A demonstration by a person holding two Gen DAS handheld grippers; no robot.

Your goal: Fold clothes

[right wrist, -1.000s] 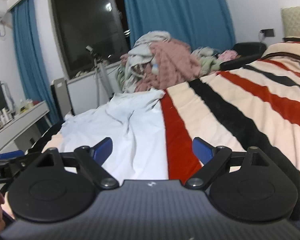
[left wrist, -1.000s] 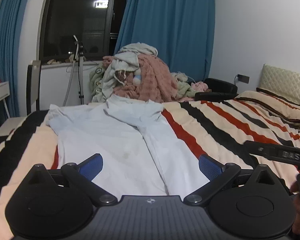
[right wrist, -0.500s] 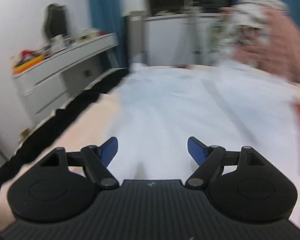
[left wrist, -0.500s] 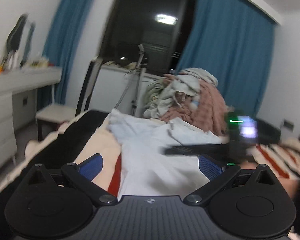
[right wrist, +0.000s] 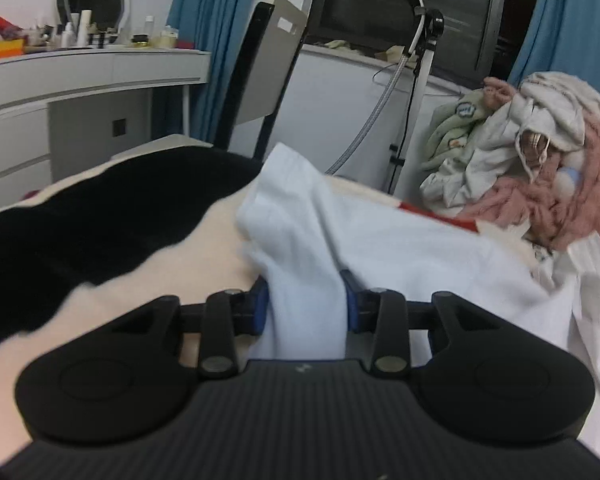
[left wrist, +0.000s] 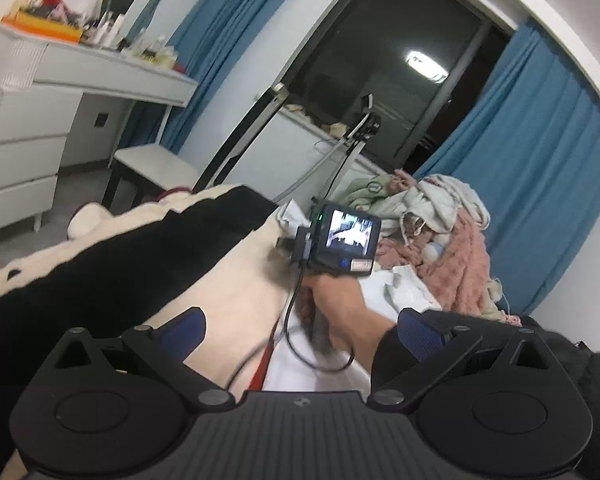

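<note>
Right tongs [right wrist: 304, 306] clamping white shirt [right wrist: 300, 240] sleeve over bedspread [right wrist: 100, 216].

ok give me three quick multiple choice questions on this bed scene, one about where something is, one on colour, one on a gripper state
1. Where is the clothes pile?
A. on the dresser
B. at the bed's far end, right of the shirt
C. on the floor

2. What colour are the curtains?
A. blue
B. red
C. white

3. What is the right gripper doing?
A. hanging open
B. shut on the shirt
C. holding a hanger

Answers: 1 B, the heap rises beyond the striped blanket; 2 A, blue drapes flank the window; 3 B, white fabric is pinched between its pads, while the left gripper is open.
</note>
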